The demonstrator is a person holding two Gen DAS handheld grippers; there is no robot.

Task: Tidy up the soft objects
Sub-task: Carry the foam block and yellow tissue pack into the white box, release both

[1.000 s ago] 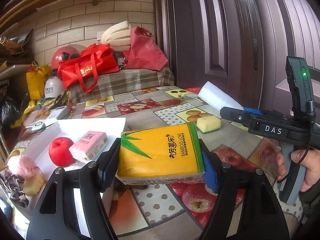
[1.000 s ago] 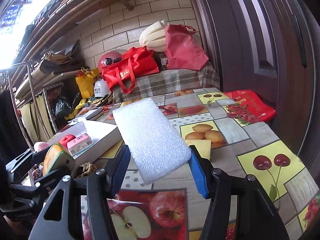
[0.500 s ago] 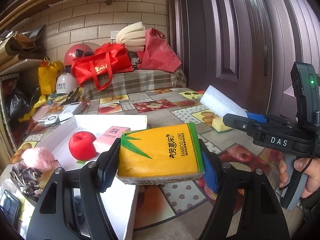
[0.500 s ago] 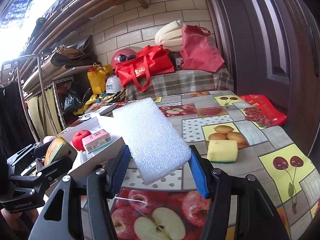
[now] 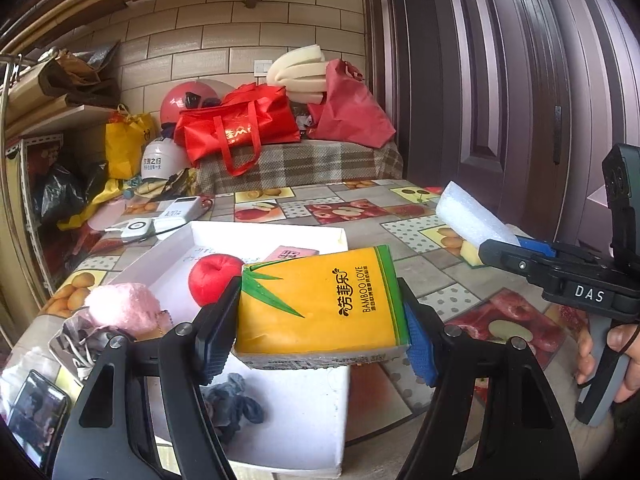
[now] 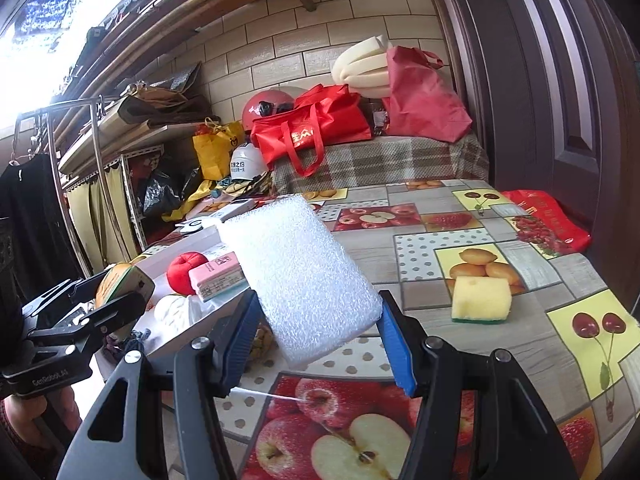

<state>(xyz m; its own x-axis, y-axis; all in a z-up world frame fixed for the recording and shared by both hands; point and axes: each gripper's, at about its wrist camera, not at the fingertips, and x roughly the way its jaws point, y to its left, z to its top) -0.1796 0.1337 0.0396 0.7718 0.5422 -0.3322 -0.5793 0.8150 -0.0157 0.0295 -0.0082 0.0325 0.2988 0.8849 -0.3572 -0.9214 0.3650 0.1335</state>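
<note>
fruit-print table (image 6: 460, 344), left tongs (image 5: 320, 320) gripping one tissue pack (image 5: 320, 304), right tongs (image 6: 316, 340) gripping one foam pad (image 6: 300, 272)

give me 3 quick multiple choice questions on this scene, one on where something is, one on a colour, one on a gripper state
1. Where is the red apple?
A. in the white tray
B. on the plaid bench
C. in the right gripper

2. What colour is the sponge on the table?
A. pink
B. yellow
C. blue

3. What is the left gripper doing?
A. hanging open
B. shut on the apple
C. shut on the tissue pack

Answers: 1 A, it lies inside the tray walls; 2 B, yellow with a thin green base; 3 C, both pads press the pack's ends.
</note>
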